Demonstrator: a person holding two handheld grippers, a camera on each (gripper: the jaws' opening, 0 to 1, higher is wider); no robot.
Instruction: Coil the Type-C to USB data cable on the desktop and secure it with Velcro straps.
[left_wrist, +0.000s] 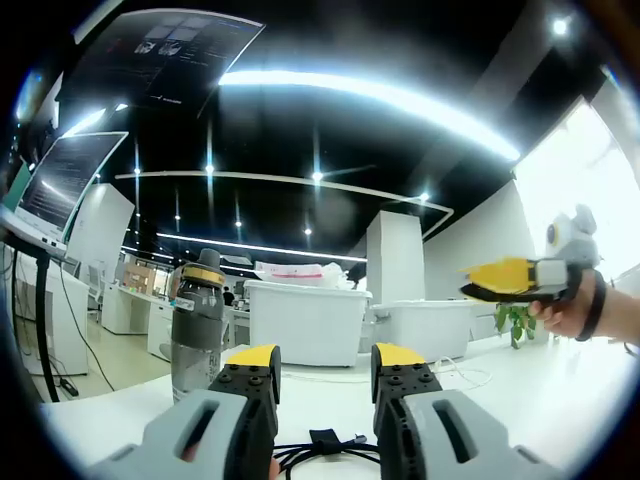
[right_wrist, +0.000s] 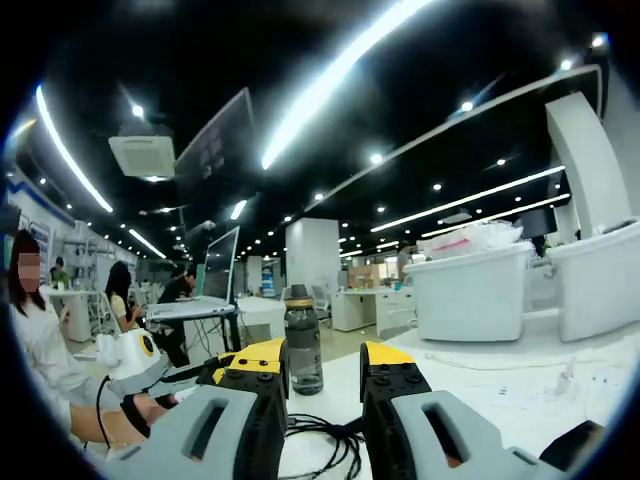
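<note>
Cable (left_wrist: 325, 452) on desk (left_wrist: 560, 400), before bottle (left_wrist: 196, 325)

Dark ceiling, hot light strips, heavy fisheye bend in both views.
Left gripper view: ceiling strip light (left_wrist: 380, 100) blown out across the upper frame, window (left_wrist: 575, 170) at right glares to pure white, tabletop (left_wrist: 520, 400) bright. Right gripper view: long strip (right_wrist: 340, 70) overexposed at upper centre, small spot lights dotted on the right. Straight lines curve toward the edges; near tongs at the bottom slightly soft, mid-distance sharp.
</note>
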